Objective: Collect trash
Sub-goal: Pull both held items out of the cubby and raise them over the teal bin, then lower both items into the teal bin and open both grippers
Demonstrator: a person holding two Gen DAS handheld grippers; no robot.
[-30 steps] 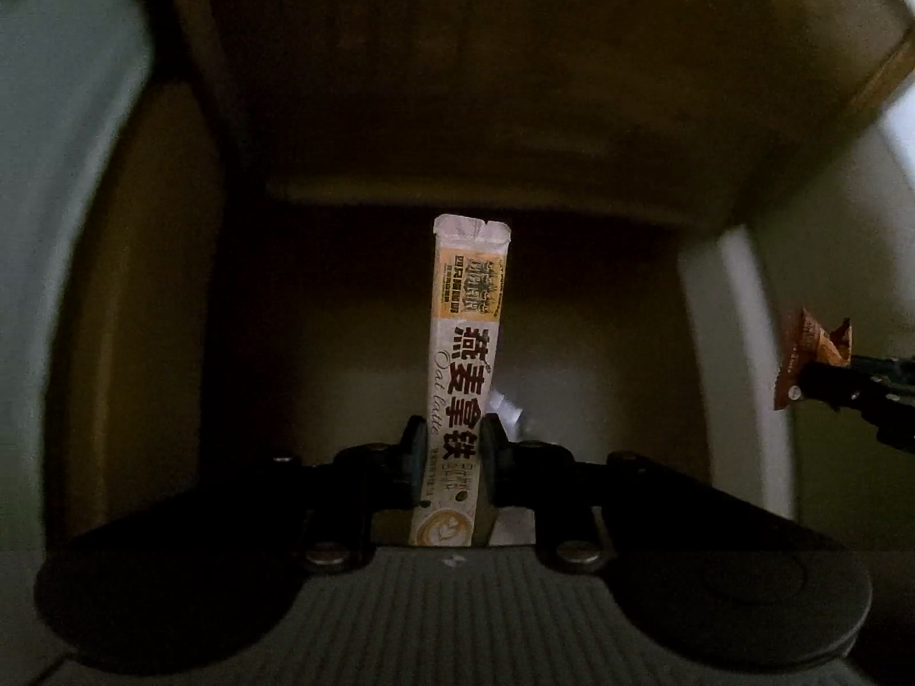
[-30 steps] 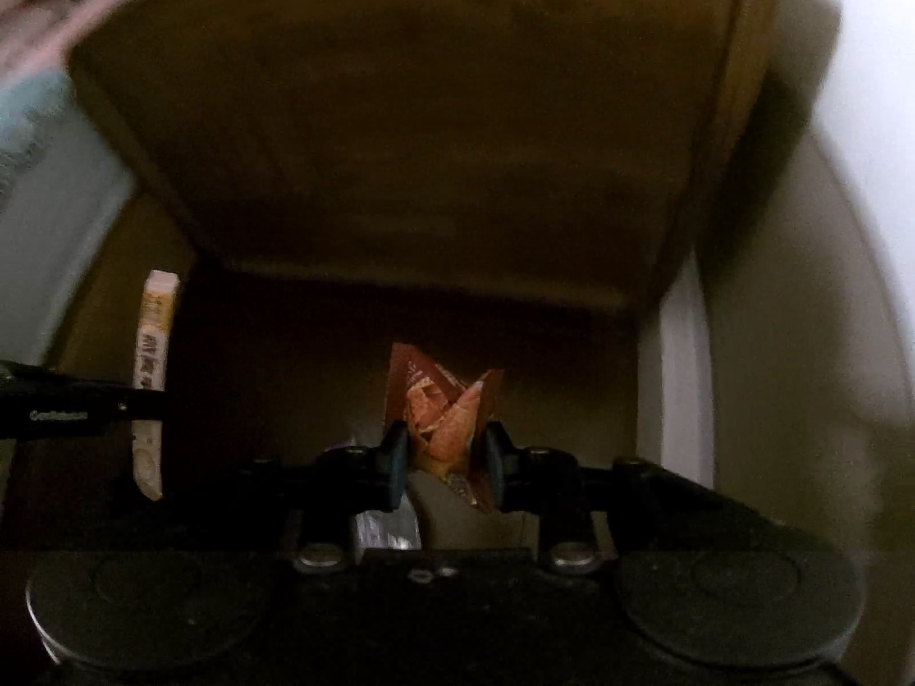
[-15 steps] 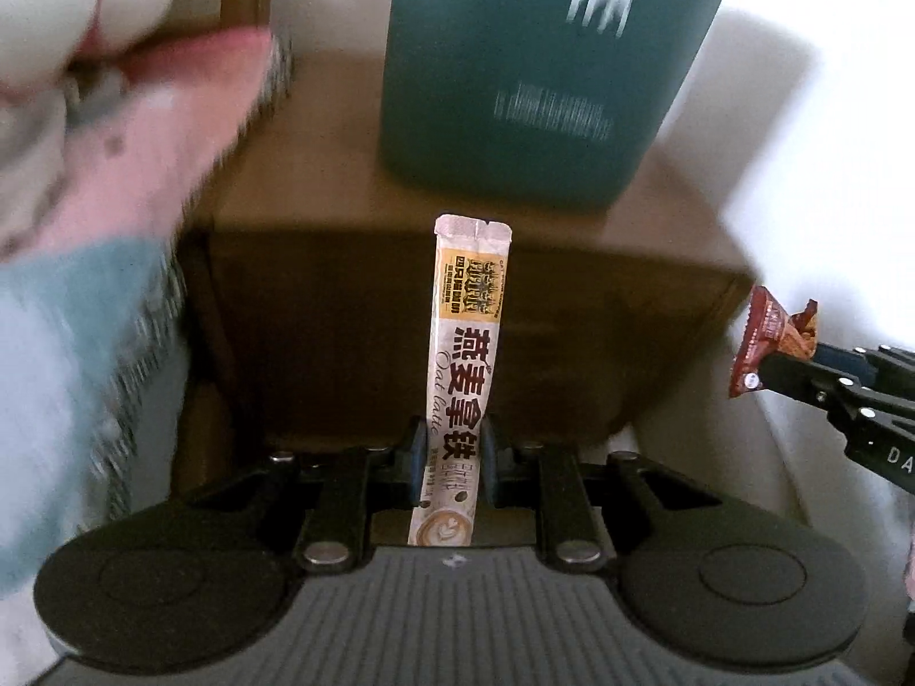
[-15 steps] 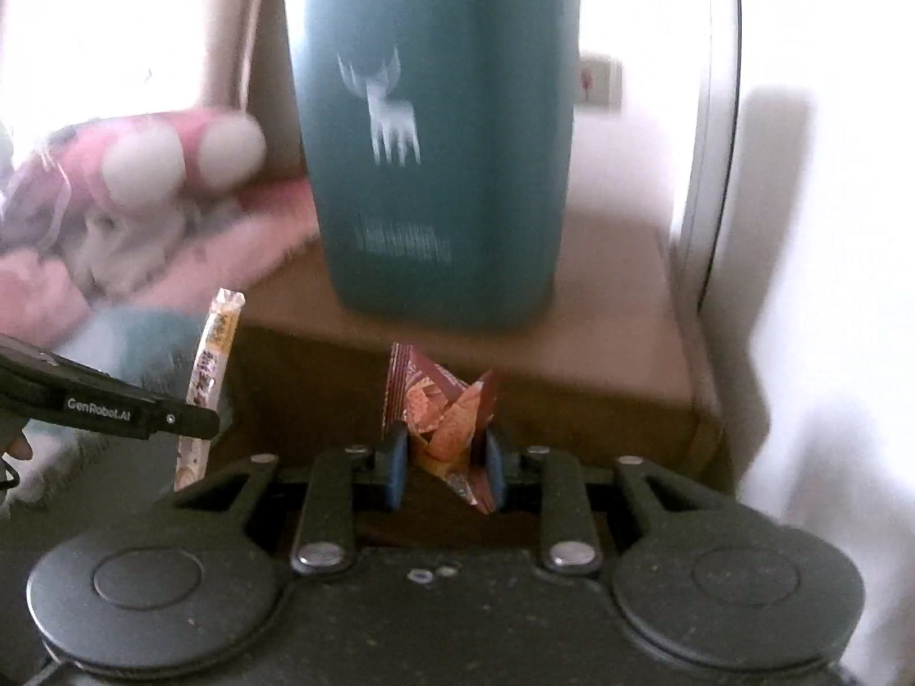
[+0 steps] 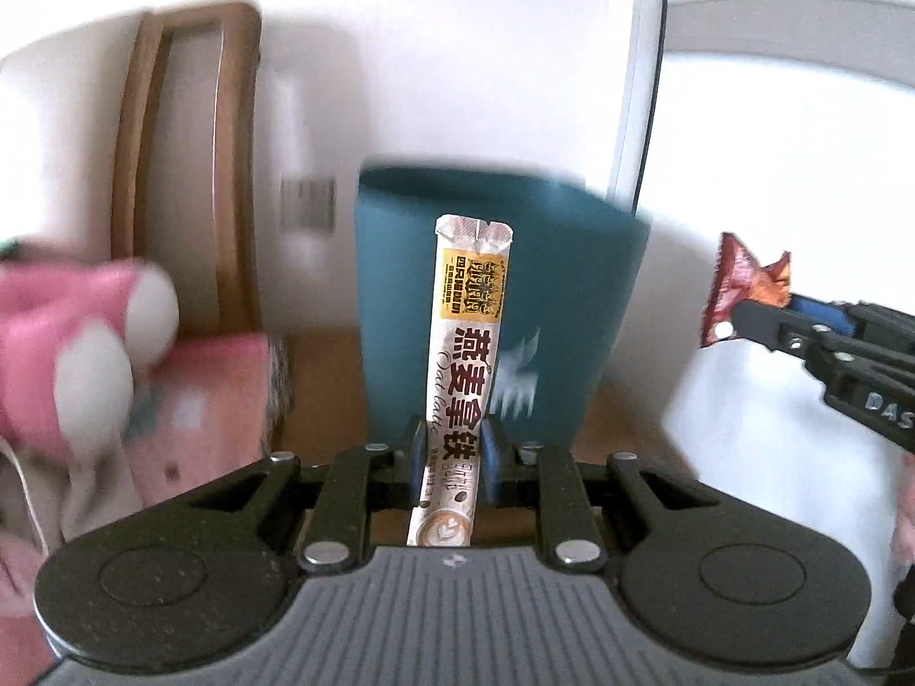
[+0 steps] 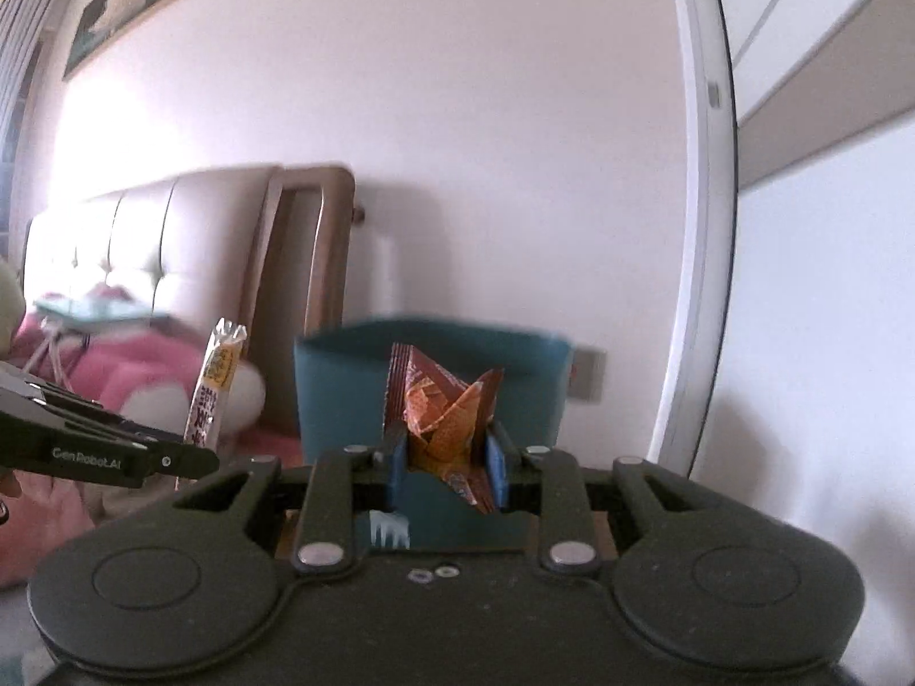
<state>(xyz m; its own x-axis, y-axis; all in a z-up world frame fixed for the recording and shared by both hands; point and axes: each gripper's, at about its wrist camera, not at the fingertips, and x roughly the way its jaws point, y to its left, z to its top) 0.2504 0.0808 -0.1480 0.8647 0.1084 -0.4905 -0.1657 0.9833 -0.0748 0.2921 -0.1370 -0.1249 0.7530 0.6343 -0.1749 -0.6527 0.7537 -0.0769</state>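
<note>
Both claws have risen from the dark space under the table to the level of the teal bin (image 5: 503, 308). The left claw (image 5: 452, 457) pinches the oat latte sachet (image 5: 466, 354); the right claw (image 6: 446, 463) pinches the crumpled snack wrapper (image 6: 443, 400). Both items stand just short of the bin and are judged ready for transfer over its rim.

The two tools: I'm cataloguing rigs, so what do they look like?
Both tools, left and right, have matte black linkage arms with silver pivot screws, blue pads and round speckled housings. White lettering, "GenRobot.AI", marks the side of the left one.
</note>
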